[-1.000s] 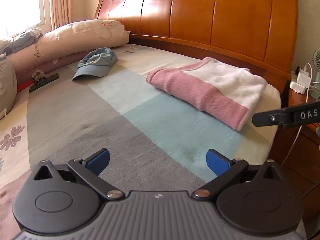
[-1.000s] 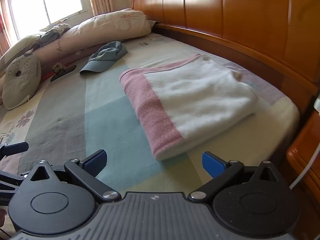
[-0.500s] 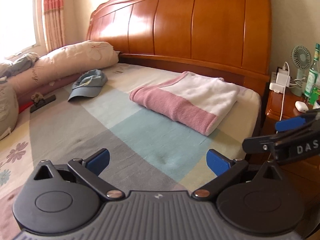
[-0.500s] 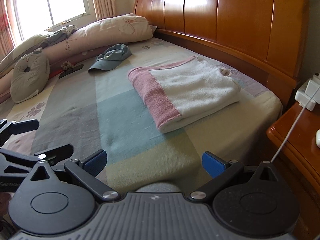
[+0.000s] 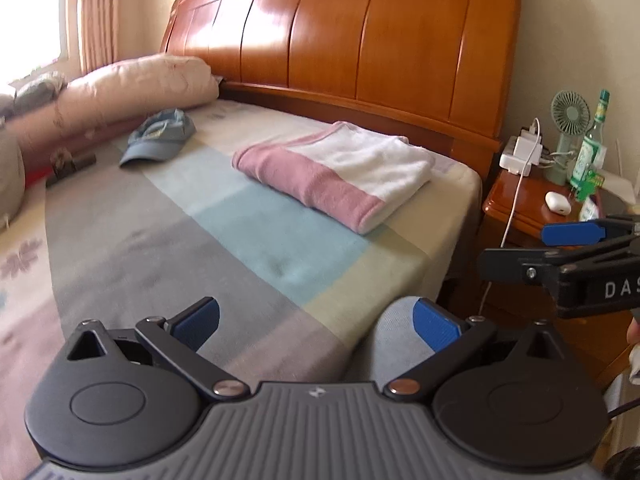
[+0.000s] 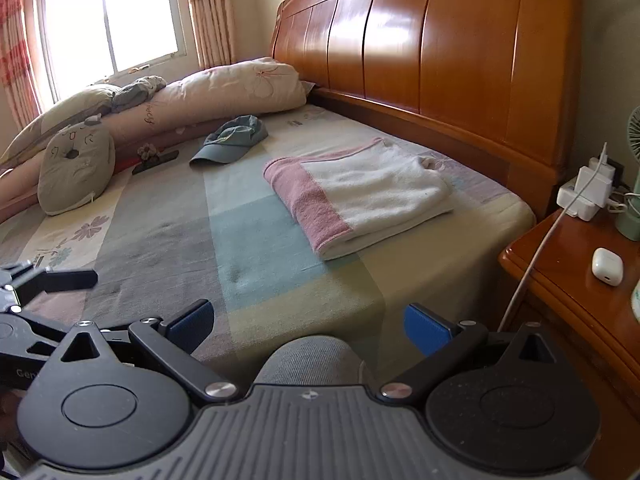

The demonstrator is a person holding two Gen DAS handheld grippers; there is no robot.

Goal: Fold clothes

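We hold each hand-held gripper, left (image 5: 316, 322) and right (image 6: 307, 326), spread and empty; nudging the folded garment (image 6: 362, 194) could unfold it.

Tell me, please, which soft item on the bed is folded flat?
The pink-and-white towel; the blue cap lies crumpled, unfolded, nearer the pillows.

Bright window (image 6: 108, 24) daylight, headboard (image 6: 440, 40) glare, fisheye

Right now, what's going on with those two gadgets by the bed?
A person holds a gripper in each hand. Both the left gripper and the right gripper are open and empty, clear of the bed. The pink and white towel lies folded near the headboard, untouched, with a blue cap beyond.
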